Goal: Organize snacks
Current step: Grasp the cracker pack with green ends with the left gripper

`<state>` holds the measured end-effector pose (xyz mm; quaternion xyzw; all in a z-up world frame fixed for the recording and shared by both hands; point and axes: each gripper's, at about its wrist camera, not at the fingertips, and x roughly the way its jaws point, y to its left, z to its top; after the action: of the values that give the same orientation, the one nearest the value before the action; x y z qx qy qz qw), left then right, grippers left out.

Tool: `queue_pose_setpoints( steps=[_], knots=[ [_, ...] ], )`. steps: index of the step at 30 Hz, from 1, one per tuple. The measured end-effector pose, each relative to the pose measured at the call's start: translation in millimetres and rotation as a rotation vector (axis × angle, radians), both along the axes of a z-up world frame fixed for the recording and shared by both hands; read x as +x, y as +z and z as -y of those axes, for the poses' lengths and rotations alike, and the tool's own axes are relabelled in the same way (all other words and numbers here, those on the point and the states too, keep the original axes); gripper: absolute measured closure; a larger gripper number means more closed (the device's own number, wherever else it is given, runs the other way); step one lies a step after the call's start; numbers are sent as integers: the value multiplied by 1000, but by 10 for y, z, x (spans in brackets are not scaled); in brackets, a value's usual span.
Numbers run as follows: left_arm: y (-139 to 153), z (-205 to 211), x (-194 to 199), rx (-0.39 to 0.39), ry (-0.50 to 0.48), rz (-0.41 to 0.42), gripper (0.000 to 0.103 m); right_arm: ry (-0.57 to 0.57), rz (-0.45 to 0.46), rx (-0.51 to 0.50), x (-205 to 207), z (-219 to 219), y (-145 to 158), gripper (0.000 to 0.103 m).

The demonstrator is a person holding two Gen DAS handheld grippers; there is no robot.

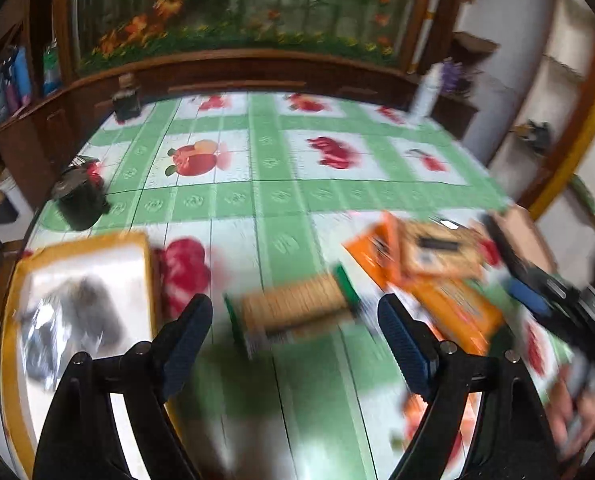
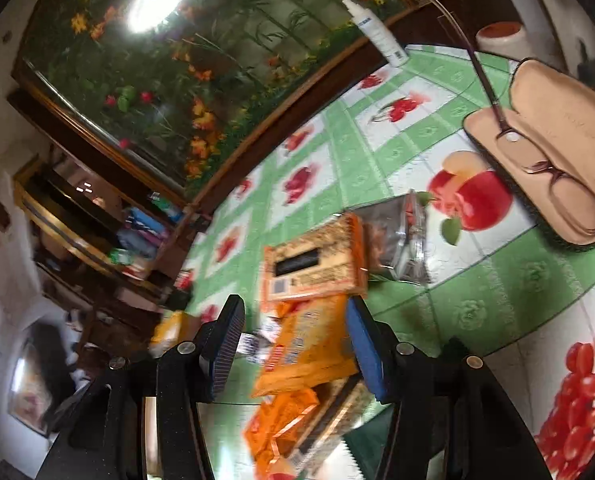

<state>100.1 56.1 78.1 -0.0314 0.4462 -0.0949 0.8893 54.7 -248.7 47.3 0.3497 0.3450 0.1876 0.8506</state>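
In the left wrist view my left gripper [image 1: 297,332] stands open just above the table. A cracker pack with green ends [image 1: 293,312] lies flat between and just beyond its fingertips, untouched. A yellow-rimmed tray [image 1: 145,264] with a silvery packet [image 1: 69,320] in it sits at the left. A pile of orange snack packs [image 1: 437,272] lies to the right, with my right gripper [image 1: 537,288] over it. In the right wrist view my right gripper [image 2: 297,344] is open around an orange packet [image 2: 309,344], with a gap at the left pad. Beyond it lie a boxed cracker pack [image 2: 313,260] and a clear foil packet [image 2: 401,240].
A tan glasses case [image 2: 569,120] with glasses [image 2: 545,168] on it lies at the right. A white spray bottle [image 2: 377,32] stands at the far table edge. Two dark jars [image 1: 81,200] [image 1: 125,100] stand at the left. A wooden cabinet [image 1: 257,68] borders the table.
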Motion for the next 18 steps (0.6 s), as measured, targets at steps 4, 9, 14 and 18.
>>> queue_pose_setpoints(
  steps=[4,9,14,18],
  knots=[
    [-414,34,480,1,64,-169,19,24,-4,15,-11,-31,-58,46],
    [-597,144,461,-9,29,-224,19,69,-27,63,8,-59,-135,46],
    [-642,189,-37,-62,-43,-244,19,89,-28,80,-8,-78,-163,46],
    [-646,245,-296,-29,-36,-185,19,97,-24,83,-19,-96,-155,46]
  ],
)
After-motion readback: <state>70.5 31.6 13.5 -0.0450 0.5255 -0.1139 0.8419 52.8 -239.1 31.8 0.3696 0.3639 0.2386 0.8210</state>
